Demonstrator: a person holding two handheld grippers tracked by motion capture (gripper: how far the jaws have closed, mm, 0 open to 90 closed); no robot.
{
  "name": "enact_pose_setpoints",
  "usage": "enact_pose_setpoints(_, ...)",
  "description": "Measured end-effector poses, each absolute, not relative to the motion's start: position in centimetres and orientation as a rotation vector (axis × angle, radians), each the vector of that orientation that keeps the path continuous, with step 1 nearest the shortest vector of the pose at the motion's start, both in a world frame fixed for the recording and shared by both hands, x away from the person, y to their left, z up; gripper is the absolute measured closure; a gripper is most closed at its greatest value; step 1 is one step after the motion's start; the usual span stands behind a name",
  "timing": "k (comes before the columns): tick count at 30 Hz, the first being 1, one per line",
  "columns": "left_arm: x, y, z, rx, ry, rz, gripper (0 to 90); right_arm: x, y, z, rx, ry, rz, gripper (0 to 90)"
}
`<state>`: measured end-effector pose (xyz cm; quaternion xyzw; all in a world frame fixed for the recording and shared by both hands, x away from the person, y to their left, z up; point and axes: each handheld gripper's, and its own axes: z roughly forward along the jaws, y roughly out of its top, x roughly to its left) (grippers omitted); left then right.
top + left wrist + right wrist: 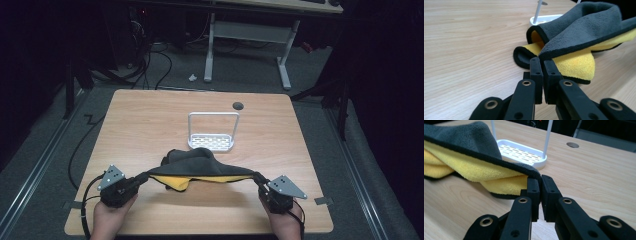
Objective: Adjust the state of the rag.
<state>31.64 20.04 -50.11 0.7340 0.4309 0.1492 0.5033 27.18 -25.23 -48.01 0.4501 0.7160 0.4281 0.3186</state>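
while the cloth (pixel 202 165) hangs between the two tools, its grey side faces up and its yellow side faces down, and the middle part sags to the bench (pixel 150 125), where it seems to rest in a loose heap. the cloth lies at the near half of the bench, just in front of the white rack (pixel 212 131), and its back fold touches or covers the front rim of the rack's tray; i cannot tell which.

the left tool (pixel 142 178) has its jaws pressed together on one black-edged corner of the cloth (pixel 574 32), as the left gripper view shows. the right tool (pixel 258 179) is clamped in the same way on the opposite corner (pixel 474 167), seen in the right gripper view.

in my judgement the work is at an early to middle stage. both corners are taken and the front edge is pulled nearly straight, so the grasping is done. what is left is to lift the cloth free, to spread it flat or to hang it over the bar of the rack, and then to release it.
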Motion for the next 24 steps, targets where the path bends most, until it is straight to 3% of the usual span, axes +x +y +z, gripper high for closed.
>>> enact_pose_setpoints(4, 32.6, 19.1, -51.5, 1.776, 1.098, 0.302, 75.0, 29.3, -25.3, -49.2, 1.249, 1.898, 1.093, 85.6)
enact_pose_setpoints(10, 32.4, 18.1, -51.9, 1.815, 1.088, 0.314, 58.7, 32.7, -26.3, -50.3, 1.324, 1.897, 1.024, 80.1)
enact_pose_setpoints(16, 30.9, 16.6, -51.1, 1.863, 1.052, 0.371, 42.8, 33.1, -27.3, -50.8, 1.368, 1.888, 1.027, 66.2)
enact_pose_setpoints(20, 29.6, 15.8, -50.3, 1.867, 1.009, 0.395, 41.0, 31.9, -27.1, -50.4, 1.352, 1.890, 1.057, 63.6)
enact_pose_setpoints(24, 28.3, 14.4, -50.4, 1.893, 0.960, 0.319, 49.5, 30.9, -26.8, -50.0, 1.331, 1.893, 1.070, 62.3)
